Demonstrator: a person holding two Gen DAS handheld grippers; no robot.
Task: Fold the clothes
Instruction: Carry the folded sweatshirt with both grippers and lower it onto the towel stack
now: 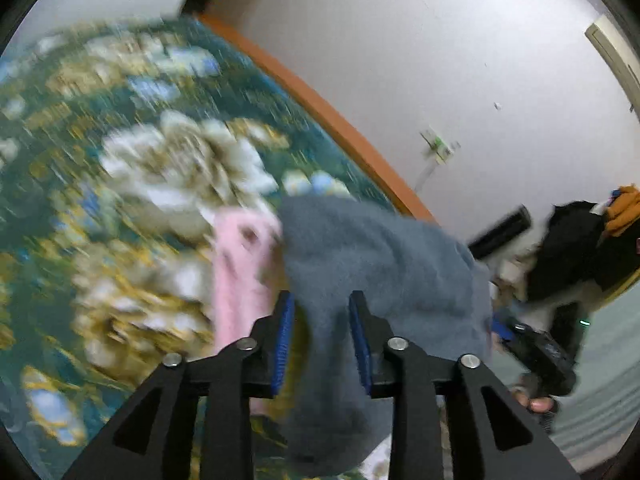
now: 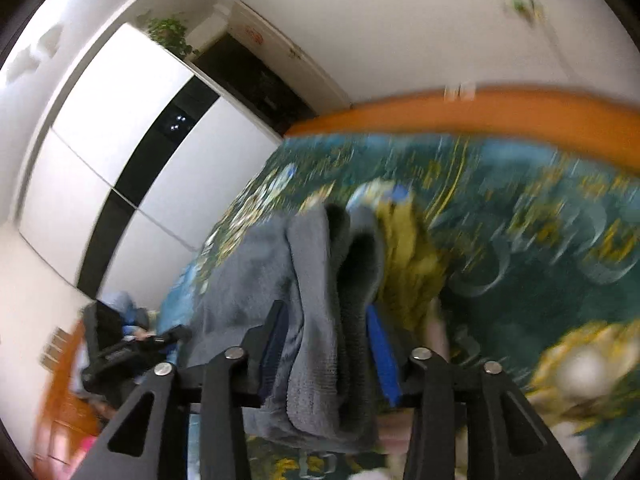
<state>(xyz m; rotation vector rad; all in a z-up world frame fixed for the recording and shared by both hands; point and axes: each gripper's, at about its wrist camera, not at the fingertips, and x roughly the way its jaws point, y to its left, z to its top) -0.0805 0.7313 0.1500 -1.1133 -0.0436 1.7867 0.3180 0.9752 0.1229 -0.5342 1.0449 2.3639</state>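
Here, grey cloth loose inside left claw and right claw, both released, above floral blanket.

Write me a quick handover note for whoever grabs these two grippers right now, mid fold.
Left gripper: jaws apart, the grey fleece garment lies between the pads; no clear pinch.
Right gripper: jaws apart, bunched folds of the same grey garment sit between them.
The garment lies on the floral bedspread, beside a pink item and over a yellow-green one.
Done: it looks doubled over; the pictures are blurred.
Left: probably check the edges, smooth the fold, then take the next piece.
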